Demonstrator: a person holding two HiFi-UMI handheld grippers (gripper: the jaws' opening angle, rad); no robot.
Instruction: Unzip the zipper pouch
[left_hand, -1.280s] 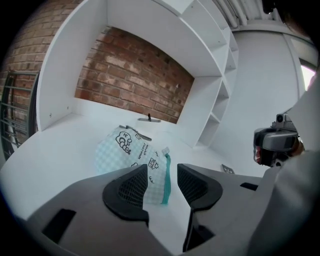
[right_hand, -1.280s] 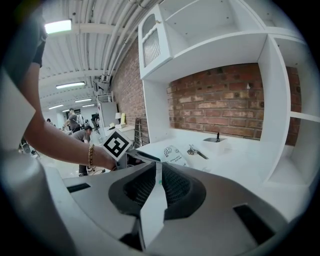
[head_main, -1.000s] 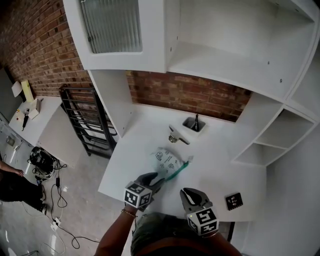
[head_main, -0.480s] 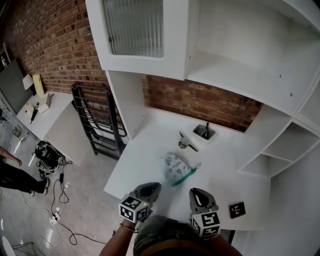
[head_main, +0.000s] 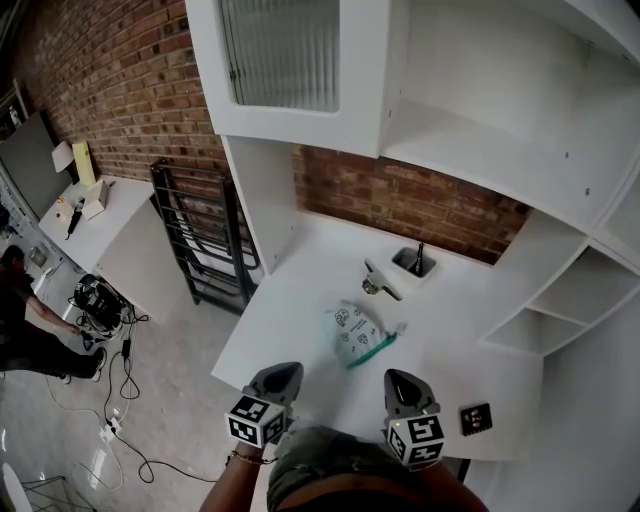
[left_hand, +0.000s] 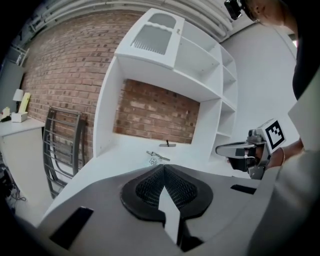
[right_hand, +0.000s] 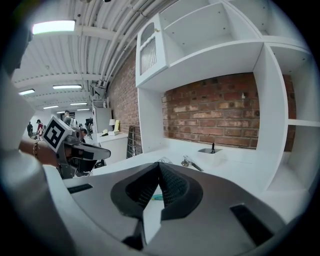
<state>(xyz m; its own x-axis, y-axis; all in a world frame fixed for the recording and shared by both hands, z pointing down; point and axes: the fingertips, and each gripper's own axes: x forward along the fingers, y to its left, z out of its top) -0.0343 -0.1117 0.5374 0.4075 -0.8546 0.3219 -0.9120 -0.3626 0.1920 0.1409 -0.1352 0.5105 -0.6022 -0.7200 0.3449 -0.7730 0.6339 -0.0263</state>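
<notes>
On counter (head_main: 300, 300) | zipper pouch (head_main: 357, 333) flat, white, green edge | left gripper (head_main: 283, 369), right gripper (head_main: 398, 378): jaws closed, empty

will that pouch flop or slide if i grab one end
Probably floppy: the pouch lies flat and slightly rumpled on the table, so a lifted end would likely leave the rest sagging. It looks thin and light, so a push may just slide it across the smooth white top.
</notes>
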